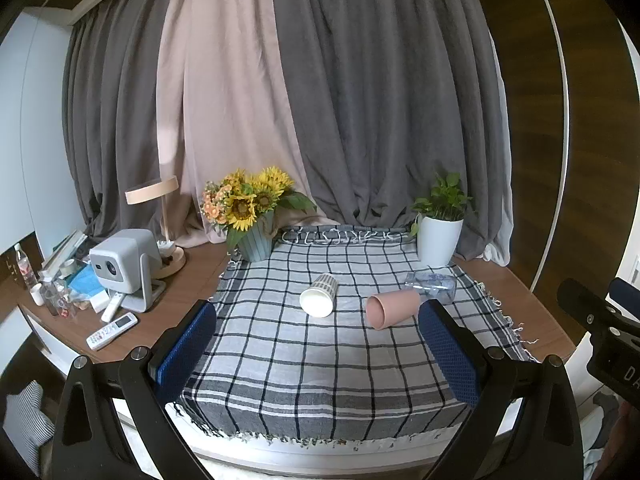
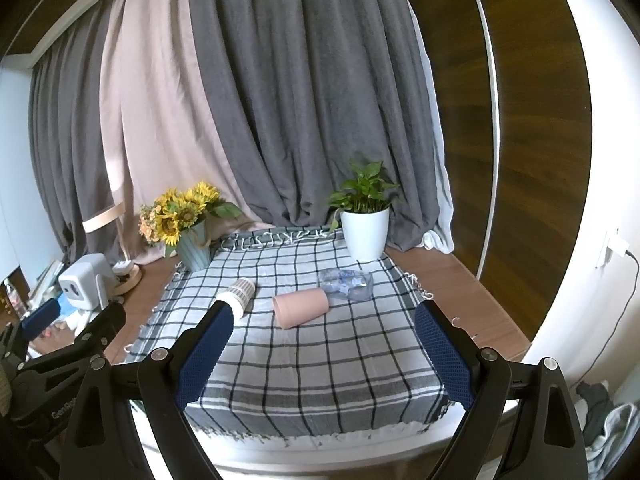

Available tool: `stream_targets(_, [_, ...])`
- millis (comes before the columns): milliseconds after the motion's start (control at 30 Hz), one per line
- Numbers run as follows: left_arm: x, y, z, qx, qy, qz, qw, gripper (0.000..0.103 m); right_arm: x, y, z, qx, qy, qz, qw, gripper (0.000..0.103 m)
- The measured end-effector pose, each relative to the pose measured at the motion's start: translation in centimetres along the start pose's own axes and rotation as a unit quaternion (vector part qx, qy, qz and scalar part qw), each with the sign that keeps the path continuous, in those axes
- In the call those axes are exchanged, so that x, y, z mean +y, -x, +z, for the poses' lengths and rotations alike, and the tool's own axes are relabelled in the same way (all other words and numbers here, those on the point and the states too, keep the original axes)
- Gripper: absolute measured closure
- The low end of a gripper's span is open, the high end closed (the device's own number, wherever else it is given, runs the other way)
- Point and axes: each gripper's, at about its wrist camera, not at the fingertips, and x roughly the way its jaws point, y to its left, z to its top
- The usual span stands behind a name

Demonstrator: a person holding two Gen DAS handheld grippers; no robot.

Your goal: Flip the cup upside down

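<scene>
From the left wrist camera, the left gripper point(image 1: 316, 340) was spread wide with nothing between its blue pads point(image 1: 185, 350), held above the near part of the checked cloth point(image 1: 320, 364). On that cloth lay the pink cup point(image 1: 393, 309) on its side, mouth toward the camera, to the right of the cloth's middle. Left of the pink cup, a little apart, lay a white paper cup point(image 1: 319, 295), also on its side with its mouth toward the camera. Just behind the pink cup lay a clear plastic bottle point(image 1: 432, 285). At the cloth's far left corner stood a sunflower pot point(image 1: 256, 242); at its far right corner, a white planter point(image 1: 438, 240).

From the right wrist camera, the right gripper point(image 2: 324, 350) was likewise wide and empty over the cloth's point(image 2: 320, 368) near part. The pink cup point(image 2: 301, 307) lay on its side near the cloth's middle, the bottle point(image 2: 346, 283) just behind it. The paper cup point(image 2: 240, 294) lay left of it, partly hidden by the gripper's left finger point(image 2: 206, 354). The left gripper point(image 2: 44, 320) showed off the cloth's left edge; its opening could not be judged from here.
</scene>
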Motion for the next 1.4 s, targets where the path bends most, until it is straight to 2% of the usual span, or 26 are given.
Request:
stream_targets(1167, [-0.4, -1.1, 0.6, 0.008, -0.004, -0.01, 0.9999, 0.0, -0.3, 0.0, 0.1, 0.002, -0.001, -0.004, 1.0, 0.011])
stream_targets(1400, [-0.4, -2.3, 0.3, 0.02, -0.004, -0.018, 0.9996, 0.0, -0.8, -0.7, -0.3, 0.005, -0.006, -0.008, 1.0, 0.011])
